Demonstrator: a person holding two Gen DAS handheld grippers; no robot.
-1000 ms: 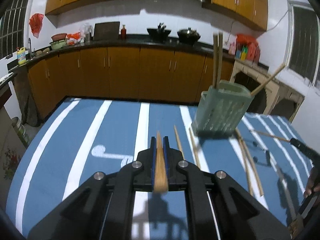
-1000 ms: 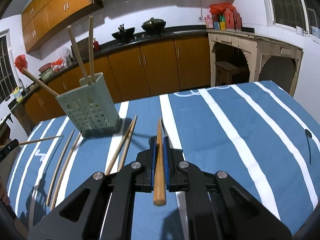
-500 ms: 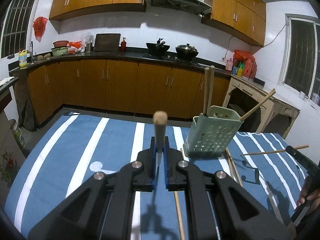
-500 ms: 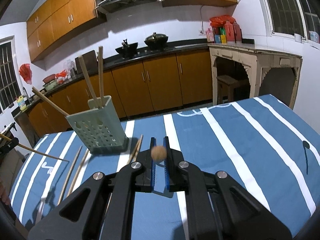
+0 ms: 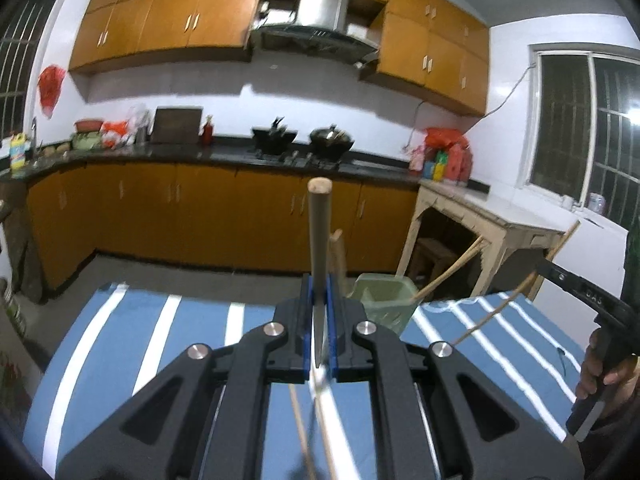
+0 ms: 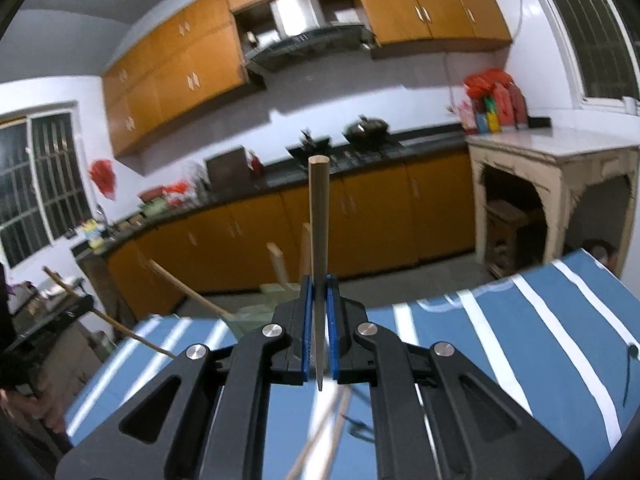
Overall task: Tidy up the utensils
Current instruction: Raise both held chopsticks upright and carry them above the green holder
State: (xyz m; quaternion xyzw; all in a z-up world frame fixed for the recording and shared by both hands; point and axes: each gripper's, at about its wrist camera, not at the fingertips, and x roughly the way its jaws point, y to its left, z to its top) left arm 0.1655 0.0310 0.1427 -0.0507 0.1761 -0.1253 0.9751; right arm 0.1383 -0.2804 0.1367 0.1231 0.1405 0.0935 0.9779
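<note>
I have one chopstick (image 5: 319, 240) pinched in the left gripper (image 5: 319, 334) and another chopstick (image 6: 319, 240) in the right gripper (image 6: 319, 330), each gripped near its thin tip so the thick end stands upright, ready for dropping into the green holder (image 5: 382, 304). It sits by the table's (image 5: 132, 332) far edge, sticks already leaning inside; loose ones lie below me.

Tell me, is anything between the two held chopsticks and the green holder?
Nothing visible blocks either chopstick. The left gripper and right gripper each clamp one above the table. The holder already has chopsticks sticking out, which could crowd its opening.
</note>
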